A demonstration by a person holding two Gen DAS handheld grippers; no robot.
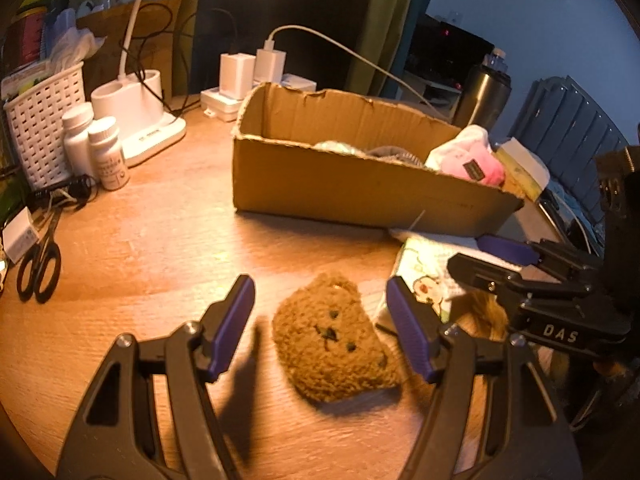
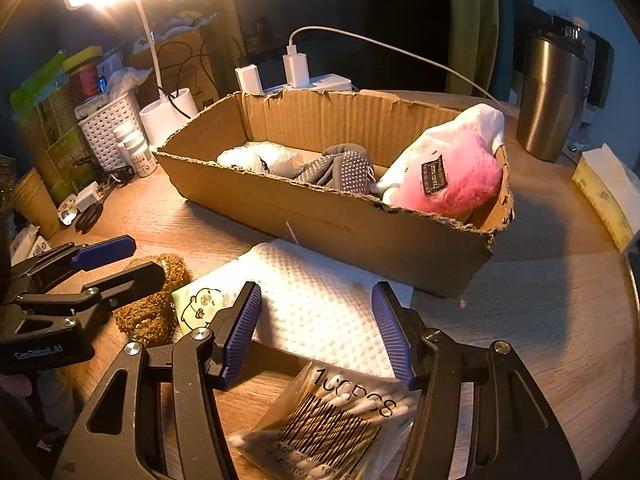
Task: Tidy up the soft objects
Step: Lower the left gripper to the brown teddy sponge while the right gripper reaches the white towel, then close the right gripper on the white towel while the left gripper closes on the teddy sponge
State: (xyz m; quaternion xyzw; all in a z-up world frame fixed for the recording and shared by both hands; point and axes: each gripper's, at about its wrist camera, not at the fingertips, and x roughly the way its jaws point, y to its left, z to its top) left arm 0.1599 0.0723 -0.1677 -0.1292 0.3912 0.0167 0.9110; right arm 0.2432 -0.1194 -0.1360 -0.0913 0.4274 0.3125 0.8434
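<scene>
A brown plush bear face [image 1: 334, 350] lies on the wooden table between the fingers of my open left gripper [image 1: 322, 330]; it also shows in the right wrist view [image 2: 154, 304]. A cardboard box [image 1: 360, 188] stands beyond; in the right wrist view [image 2: 340, 224] it holds a pink-and-white fluffy item [image 2: 448, 180], a grey dotted glove [image 2: 344, 168] and a white soft item [image 2: 256, 158]. My right gripper [image 2: 316, 326] is open above a white paper towel [image 2: 320, 304] and a bag of cotton swabs [image 2: 320, 428]. It appears in the left wrist view [image 1: 492, 256] to the right.
Scissors [image 1: 40, 264], pill bottles [image 1: 104, 152], a white basket [image 1: 44, 124], a lamp base [image 1: 136, 112] and chargers [image 1: 256, 68] sit at left and back. A steel tumbler [image 2: 552, 100] and tissue pack [image 2: 608, 192] stand right. A cartoon sticker sheet [image 2: 198, 306] lies by the towel.
</scene>
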